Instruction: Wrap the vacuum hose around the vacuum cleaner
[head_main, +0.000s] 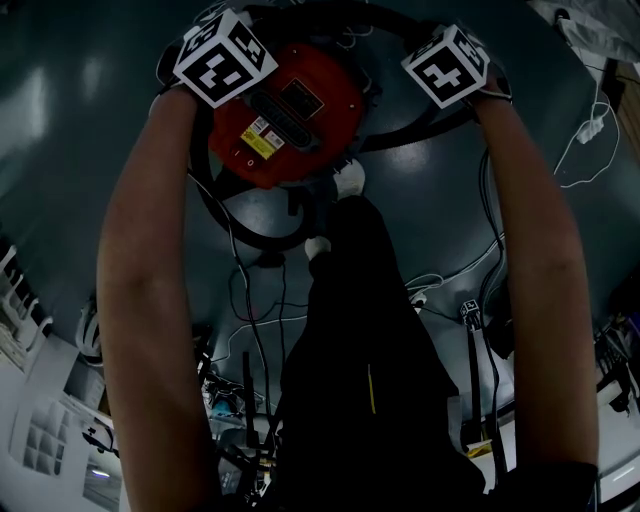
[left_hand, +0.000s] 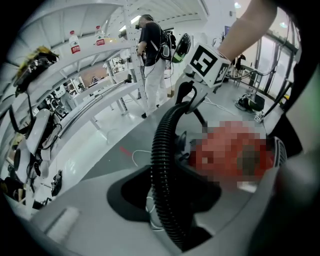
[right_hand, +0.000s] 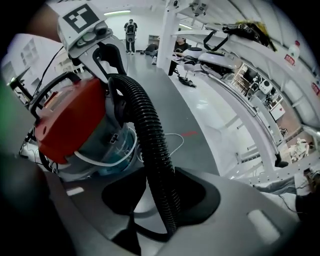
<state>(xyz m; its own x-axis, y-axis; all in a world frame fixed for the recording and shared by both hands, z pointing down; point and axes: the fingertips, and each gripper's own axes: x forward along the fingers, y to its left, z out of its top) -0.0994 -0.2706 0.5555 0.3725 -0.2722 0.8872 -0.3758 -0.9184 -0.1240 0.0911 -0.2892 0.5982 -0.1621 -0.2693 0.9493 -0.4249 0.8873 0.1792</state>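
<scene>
A robotics lab or workshop: long white benches (left_hand: 107, 97) laden with gear, and loose white cables (head_main: 597, 125) on a glossy grey floor (head_main: 60, 150).

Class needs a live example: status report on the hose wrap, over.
Both shut on vacuum hose: left gripper, right gripper. It loops loosely around red vacuum cleaner. Nearby, white cable on floor.

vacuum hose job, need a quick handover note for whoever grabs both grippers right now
Left gripper: shut on the vacuum hose, beside the vacuum cleaner.
Right gripper: shut on the same hose, on the cleaner's other side.
The cleaner stands on the floor between the arms.
Done: the hose curves round the far side of the body, from one gripper to the other.
Left: what looks like a loose loop lies on the near side; probably draw it snug against the body.
</scene>
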